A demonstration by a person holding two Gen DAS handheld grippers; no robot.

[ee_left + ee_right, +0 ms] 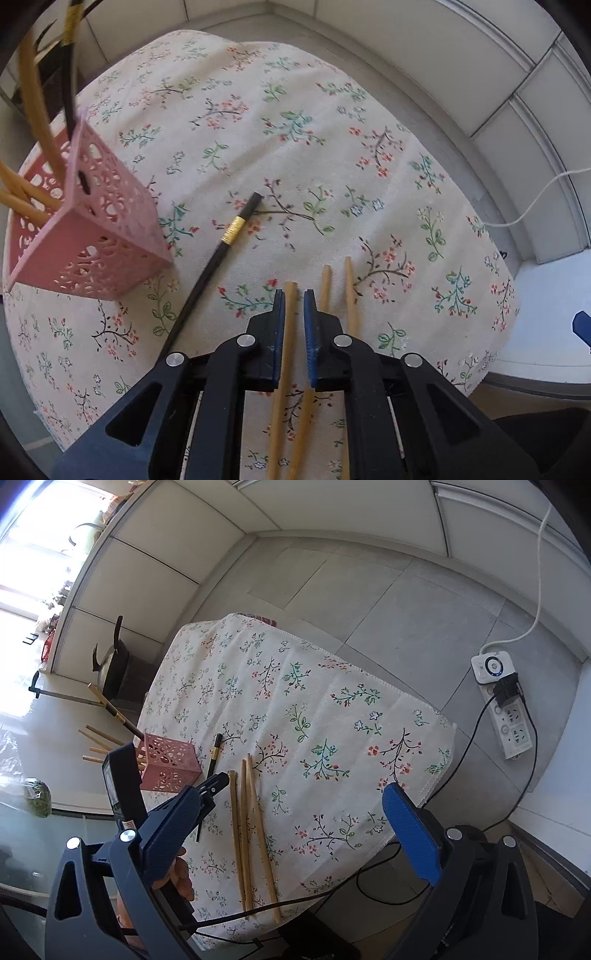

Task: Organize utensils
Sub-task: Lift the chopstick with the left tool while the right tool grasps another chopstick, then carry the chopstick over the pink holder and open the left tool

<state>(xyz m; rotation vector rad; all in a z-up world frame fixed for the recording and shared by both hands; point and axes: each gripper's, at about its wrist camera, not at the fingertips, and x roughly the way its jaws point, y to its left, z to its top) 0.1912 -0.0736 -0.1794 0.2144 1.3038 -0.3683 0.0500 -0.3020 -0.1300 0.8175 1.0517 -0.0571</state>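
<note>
Straddling light, stiff, slippery bamboo chopstick [290, 317], left gripper [293, 301] sat unclenched near thick end; right gripper [273, 812] spread wide, empty.

Cream floral cloth [295, 129] with red and green sprigs, pink perforated basket [107, 221], black chopstick [218, 254] banded gold, tan chopsticks [247, 823], blue-padded black claw [294, 314], grey floor [369, 590].

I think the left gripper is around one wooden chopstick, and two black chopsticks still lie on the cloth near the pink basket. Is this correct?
Not quite. Only one black chopstick lies on the cloth, as the left wrist view shows. The left gripper does straddle a wooden chopstick, beside the pink basket.
</note>
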